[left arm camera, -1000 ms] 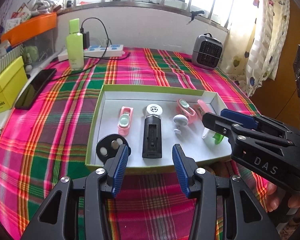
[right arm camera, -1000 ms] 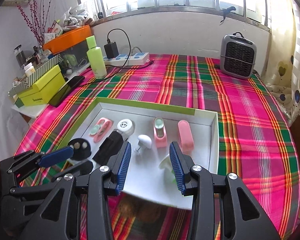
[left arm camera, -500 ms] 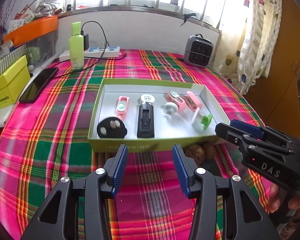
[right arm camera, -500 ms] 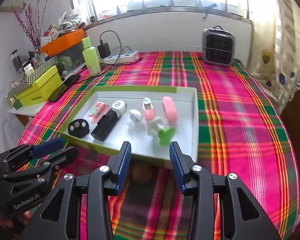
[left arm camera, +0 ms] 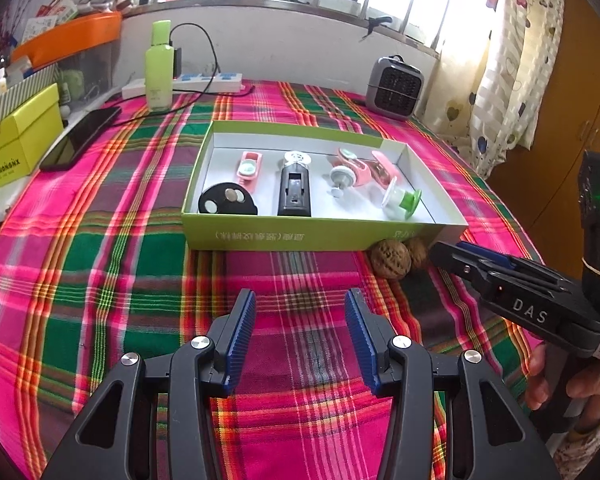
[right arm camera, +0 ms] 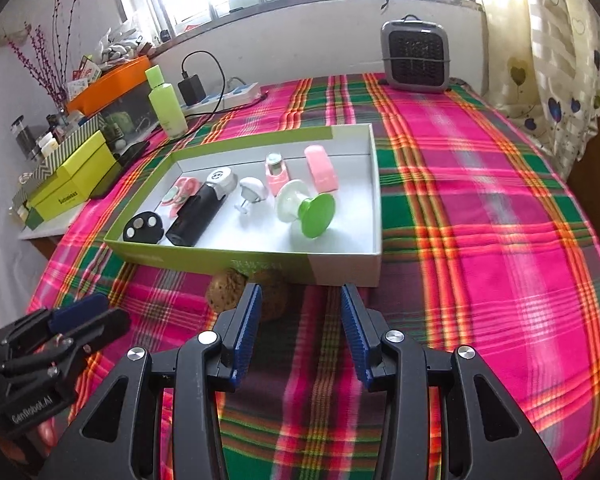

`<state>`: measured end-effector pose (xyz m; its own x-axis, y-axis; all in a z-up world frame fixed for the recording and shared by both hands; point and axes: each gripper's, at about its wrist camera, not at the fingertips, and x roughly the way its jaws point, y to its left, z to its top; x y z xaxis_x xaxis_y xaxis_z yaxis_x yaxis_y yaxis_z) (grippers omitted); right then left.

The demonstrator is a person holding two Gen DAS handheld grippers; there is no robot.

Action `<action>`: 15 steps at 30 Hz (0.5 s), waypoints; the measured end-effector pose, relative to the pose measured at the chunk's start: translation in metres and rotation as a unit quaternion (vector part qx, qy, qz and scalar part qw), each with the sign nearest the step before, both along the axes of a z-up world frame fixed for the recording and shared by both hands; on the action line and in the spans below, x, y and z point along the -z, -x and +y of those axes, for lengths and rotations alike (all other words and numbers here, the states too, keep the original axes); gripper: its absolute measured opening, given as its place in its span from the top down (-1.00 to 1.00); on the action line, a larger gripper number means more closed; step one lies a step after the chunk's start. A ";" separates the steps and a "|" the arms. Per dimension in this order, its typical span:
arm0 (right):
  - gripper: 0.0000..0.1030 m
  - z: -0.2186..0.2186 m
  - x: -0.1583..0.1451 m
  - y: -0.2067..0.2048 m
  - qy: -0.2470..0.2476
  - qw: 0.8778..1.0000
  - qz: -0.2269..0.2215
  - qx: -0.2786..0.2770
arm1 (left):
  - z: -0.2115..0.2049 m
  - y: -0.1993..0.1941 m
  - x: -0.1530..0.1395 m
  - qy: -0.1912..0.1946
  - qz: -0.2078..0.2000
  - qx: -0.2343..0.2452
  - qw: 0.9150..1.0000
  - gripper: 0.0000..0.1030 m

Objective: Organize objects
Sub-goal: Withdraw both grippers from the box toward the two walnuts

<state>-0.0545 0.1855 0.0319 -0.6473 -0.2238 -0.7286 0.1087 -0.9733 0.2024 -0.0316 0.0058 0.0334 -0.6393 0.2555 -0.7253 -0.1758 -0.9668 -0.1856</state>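
Box (left arm camera: 320, 235) sits mid-cloth, green outside, white inside, and it looks farther from both your grippers than a second ago, when your tips were right over its near wall; now its whole near side shows. Contents have not shifted: black disc (left arm camera: 227, 200) at near left, black bar (left arm camera: 294, 189) in the middle, pink clip (left arm camera: 249, 168) between them further back, white knob (left arm camera: 341, 178), pink case (right arm camera: 321, 168) at the far right, green-white spool (right arm camera: 306, 208) lying on its side. Two walnuts (left arm camera: 391, 259), hidden a second ago, now show on the cloth (left arm camera: 100, 280), touching the box's near wall toward its right corner.

Around: heater (right arm camera: 416, 58) at the far edge, green bottle (left arm camera: 159, 66) beside the power strip (left arm camera: 188, 82), phone (left arm camera: 80, 138) and yellow box (left arm camera: 16, 140) at the left. One walnut sits just ahead of your right gripper's left finger (right arm camera: 246, 320).

Your left gripper (left arm camera: 300, 332) is held low over bare cloth, jaws wide apart, nothing in them. Your right gripper (right arm camera: 300, 322) is likewise wide open and empty, pointing at the box's near right corner. In the left view it comes in from the right, tips near the walnuts, your hand (left arm camera: 572, 376) on its grip.
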 end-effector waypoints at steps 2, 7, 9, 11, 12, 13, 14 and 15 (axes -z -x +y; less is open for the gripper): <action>0.18 -0.002 0.001 0.000 0.003 1.000 0.001 -0.004 | 0.000 0.001 0.001 -0.002 0.000 -0.001 1.000 0.13; 0.18 -0.008 0.003 0.004 0.013 1.000 0.001 -0.020 | 0.002 0.004 0.003 -0.005 -0.004 0.002 1.000 0.13; 0.18 -0.009 0.005 0.007 0.016 1.000 -0.002 -0.022 | 0.003 0.005 0.003 -0.007 -0.005 0.003 1.000 0.13; 0.18 -0.008 0.006 0.008 0.025 0.999 -0.003 -0.023 | 0.003 0.006 0.005 -0.007 -0.008 0.004 1.000 0.13; 0.18 -0.007 0.006 0.009 0.027 0.999 -0.004 -0.022 | 0.003 0.007 0.005 -0.007 -0.010 0.003 1.000 0.13; 0.18 -0.007 0.007 0.010 0.030 0.999 -0.004 -0.020 | 0.003 0.008 0.006 -0.008 -0.011 0.004 1.000 0.13; 0.18 -0.005 0.008 0.010 0.041 0.999 -0.005 -0.019 | 0.003 0.008 0.007 -0.010 -0.012 0.005 1.000 0.13; 0.18 -0.002 0.009 0.012 0.055 0.998 -0.009 -0.019 | 0.003 0.008 0.008 -0.010 -0.013 0.006 1.000 0.13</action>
<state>-0.0662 0.1830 0.0232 -0.6241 -0.3276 -0.7094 0.1403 -0.9401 0.3106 -0.0399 0.0089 0.0259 -0.6173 0.2771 -0.7363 -0.1813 -0.9608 -0.2096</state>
